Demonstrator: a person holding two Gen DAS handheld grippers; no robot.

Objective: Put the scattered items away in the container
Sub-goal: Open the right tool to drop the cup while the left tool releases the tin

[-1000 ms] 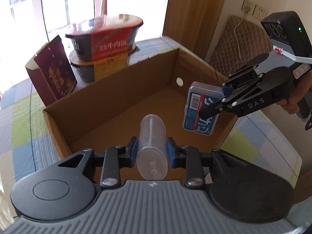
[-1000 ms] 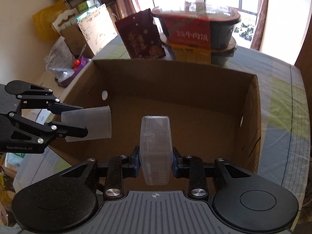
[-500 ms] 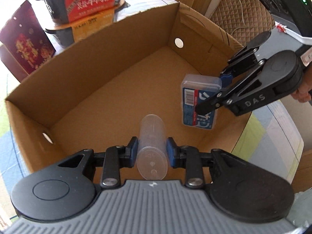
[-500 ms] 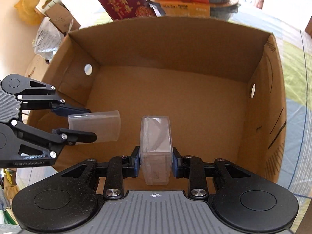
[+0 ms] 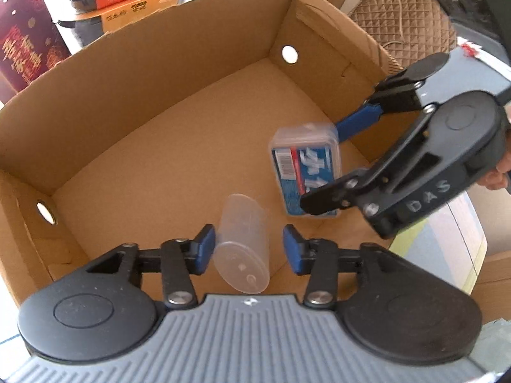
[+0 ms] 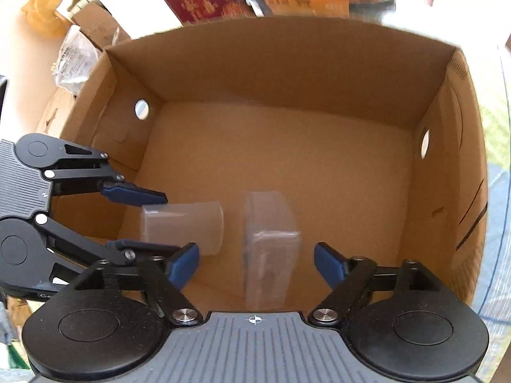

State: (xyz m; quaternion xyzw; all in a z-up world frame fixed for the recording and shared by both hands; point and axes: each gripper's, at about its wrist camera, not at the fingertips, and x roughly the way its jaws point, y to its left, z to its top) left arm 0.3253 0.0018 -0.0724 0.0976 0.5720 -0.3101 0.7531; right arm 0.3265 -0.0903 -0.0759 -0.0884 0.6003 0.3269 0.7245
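Releasing both loads: left gripper (image 5: 249, 244) and right gripper (image 6: 255, 265), clamped 0.5 s ago, now gape over the brown cardboard box (image 5: 134, 73). Clear plastic cup (image 5: 242, 249) and blue-labelled clear plastic case (image 5: 305, 172), blurred, prob. mid-drop inside the box; two items in.

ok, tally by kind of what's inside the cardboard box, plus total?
Clear plastic cup: 1
Clear plastic case with blue label: 1
Total: 2, both between open jaws of the left gripper and right gripper, inside the cardboard box.
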